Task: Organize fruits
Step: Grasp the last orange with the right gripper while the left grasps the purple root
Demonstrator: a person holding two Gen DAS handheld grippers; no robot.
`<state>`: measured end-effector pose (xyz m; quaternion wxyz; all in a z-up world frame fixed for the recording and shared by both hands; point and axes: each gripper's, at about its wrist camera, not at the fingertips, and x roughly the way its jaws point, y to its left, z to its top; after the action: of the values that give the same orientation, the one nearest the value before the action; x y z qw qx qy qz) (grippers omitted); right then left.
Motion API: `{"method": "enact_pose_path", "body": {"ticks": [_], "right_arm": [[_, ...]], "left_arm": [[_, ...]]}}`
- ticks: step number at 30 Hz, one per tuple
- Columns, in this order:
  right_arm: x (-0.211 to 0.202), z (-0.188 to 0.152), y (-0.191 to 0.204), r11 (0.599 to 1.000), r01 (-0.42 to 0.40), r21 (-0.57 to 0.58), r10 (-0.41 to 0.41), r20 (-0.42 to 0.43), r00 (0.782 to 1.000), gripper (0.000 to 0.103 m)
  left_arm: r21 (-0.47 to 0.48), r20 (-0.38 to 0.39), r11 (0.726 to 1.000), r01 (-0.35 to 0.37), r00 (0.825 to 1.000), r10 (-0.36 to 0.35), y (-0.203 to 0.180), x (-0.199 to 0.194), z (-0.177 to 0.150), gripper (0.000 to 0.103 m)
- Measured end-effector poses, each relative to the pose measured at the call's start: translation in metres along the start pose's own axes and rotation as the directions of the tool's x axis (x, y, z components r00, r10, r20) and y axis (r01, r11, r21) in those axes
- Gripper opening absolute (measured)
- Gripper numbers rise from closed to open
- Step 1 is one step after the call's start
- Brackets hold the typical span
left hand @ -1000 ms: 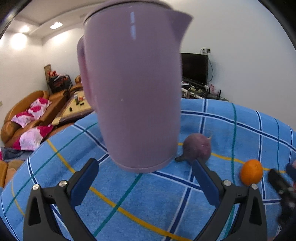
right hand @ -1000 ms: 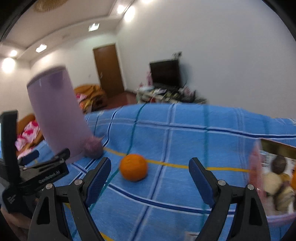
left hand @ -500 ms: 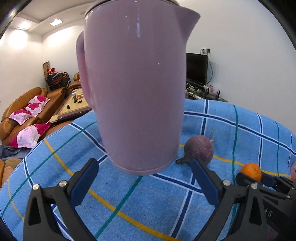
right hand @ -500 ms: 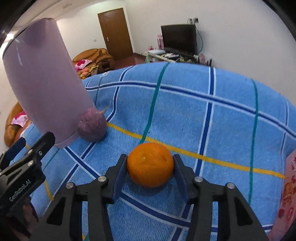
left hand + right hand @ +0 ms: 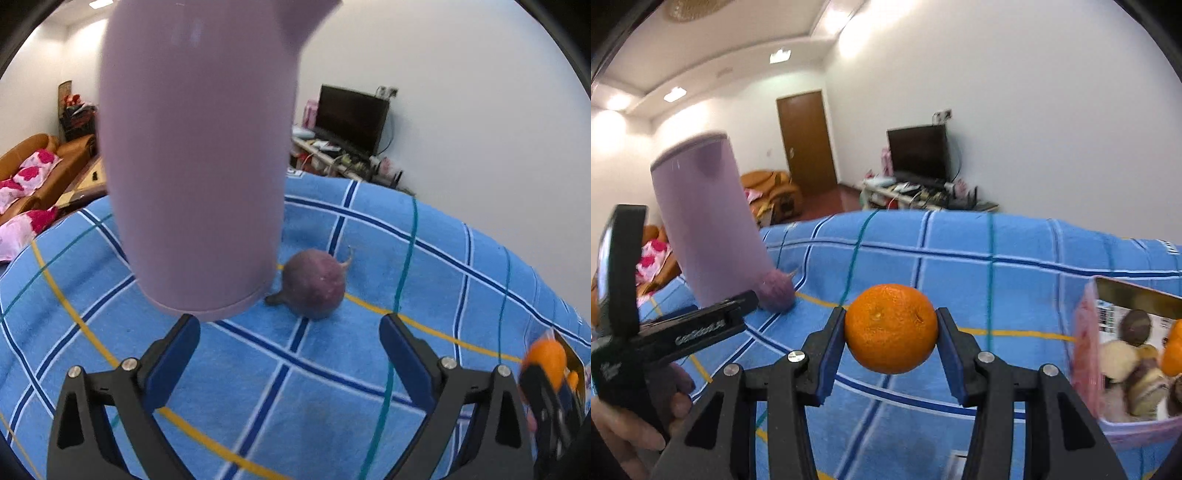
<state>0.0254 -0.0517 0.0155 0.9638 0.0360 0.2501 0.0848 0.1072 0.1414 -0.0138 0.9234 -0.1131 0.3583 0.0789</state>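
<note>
The orange [image 5: 891,328], pinched only at its sides by the right gripper [image 5: 891,332], is at risk of slipping before the pink container [image 5: 1086,354] is reached, while the left gripper [image 5: 290,354] is spread wide and holds nothing.

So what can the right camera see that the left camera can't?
Only the right camera shows the pink box of fruit, the door and the left tongs from outside. Only the left camera shows the purple fruit's stem. Both show the orange, the jug, the purple fruit, the TV and the blue cloth.
</note>
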Motion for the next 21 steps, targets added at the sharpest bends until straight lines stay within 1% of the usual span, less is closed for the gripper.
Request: {"method": "enact_pose_path", "body": {"ticks": [1, 3, 5, 6, 8, 10, 12, 13, 15, 18, 20, 21], "right_arm": [[-0.001, 0.0, -0.001, 1.0, -0.001, 0.003, 0.001, 0.003, 1.0, 0.05], [-0.003, -0.001, -0.004, 1.0, -0.011, 0.009, 0.011, -0.005, 1.0, 0.05], [-0.002, -0.002, -0.007, 1.0, -0.021, 0.014, 0.021, -0.011, 1.0, 0.05], [-0.003, -0.003, -0.007, 1.0, -0.025, 0.017, 0.025, -0.012, 1.0, 0.05], [-0.002, -0.002, -0.01, 0.999, -0.032, 0.025, 0.033, -0.015, 0.999, 0.05], [-0.002, -0.003, -0.012, 0.999, -0.037, 0.035, 0.038, -0.02, 0.999, 0.05], [0.001, -0.003, -0.013, 0.998, -0.042, 0.044, 0.044, -0.027, 0.999, 0.05], [0.001, -0.003, -0.014, 0.998, -0.045, 0.049, 0.046, -0.03, 0.998, 0.05], [0.004, -0.003, -0.014, 0.997, -0.047, 0.054, 0.049, -0.036, 0.998, 0.05], [0.007, -0.003, -0.013, 0.997, -0.051, 0.052, 0.053, -0.049, 0.997, 0.05], [0.007, -0.003, -0.012, 0.997, -0.051, 0.049, 0.053, -0.05, 0.997, 0.05], [0.007, -0.003, -0.012, 0.998, -0.05, 0.048, 0.053, -0.05, 0.997, 0.05]], "left_arm": [[0.003, 0.003, 1.0, -0.021, 1.0, 0.021, -0.006, 0.004, 0.004, 0.095], [0.001, 0.01, 0.998, -0.058, 0.998, 0.058, -0.017, 0.013, 0.011, 0.093], [-0.04, -0.008, 0.996, -0.073, 0.997, 0.073, -0.022, 0.024, 0.015, 0.09], [-0.063, -0.026, 0.996, -0.07, 0.997, 0.069, -0.024, 0.032, 0.015, 0.089], [-0.087, -0.067, 0.992, -0.087, 0.994, 0.081, -0.03, 0.047, 0.015, 0.088], [-0.099, -0.101, 0.989, -0.111, 0.99, 0.101, -0.035, 0.062, 0.014, 0.082], [-0.1, -0.132, 0.984, -0.149, 0.982, 0.135, -0.037, 0.073, 0.013, 0.082], [-0.1, -0.123, 0.983, -0.154, 0.982, 0.142, -0.038, 0.074, 0.016, 0.081], [-0.121, -0.121, 0.982, -0.144, 0.984, 0.129, -0.037, 0.076, 0.018, 0.081], [-0.101, -0.127, 0.981, -0.164, 0.98, 0.151, -0.042, 0.08, 0.017, 0.08], [-0.102, -0.127, 0.981, -0.167, 0.98, 0.154, -0.045, 0.083, 0.018, 0.075], [-0.109, -0.122, 0.979, -0.171, 0.98, 0.157, -0.045, 0.083, 0.018, 0.066]]}}
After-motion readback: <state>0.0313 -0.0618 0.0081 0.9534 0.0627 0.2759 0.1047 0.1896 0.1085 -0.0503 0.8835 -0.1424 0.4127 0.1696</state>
